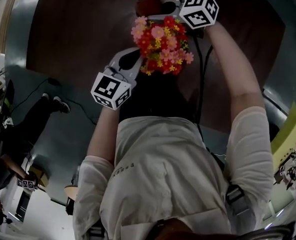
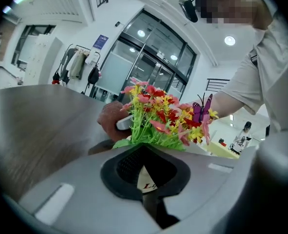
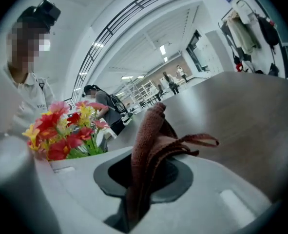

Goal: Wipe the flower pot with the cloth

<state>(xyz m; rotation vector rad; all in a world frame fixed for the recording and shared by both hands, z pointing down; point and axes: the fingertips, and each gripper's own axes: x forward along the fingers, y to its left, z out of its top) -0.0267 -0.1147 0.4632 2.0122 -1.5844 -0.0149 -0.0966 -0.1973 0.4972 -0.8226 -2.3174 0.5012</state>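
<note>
Blooms (image 1: pixel 160 44) of pink, red and yellow hide your flower pot (image 2: pixel 146 183) from above, so all you see of it is a thin white edge with red lettering, down in your left gripper view. Your left gripper (image 2: pixel 144 172) has its jaws closed right down on that white edge, and the bunch rises just beyond the pads. In your head view the bunch sits over the near edge of the dark wooden table (image 1: pixel 72 29), between your two grippers. Whether the pot rests on the wood you cannot tell. Just past the flowers on the far side, your right gripper (image 3: pixel 144 179) is clamped tight on the reddish-brown cloth (image 3: pixel 153 130). It stands up out of the jaws in folds, with one loose hem looping off to the right. The cloth is near the blooms but apart from them in your right gripper view. Well off to the left, on the grey floor (image 1: pixel 62 149), a person in dark clothes (image 1: pixel 27 121) sits.
</note>
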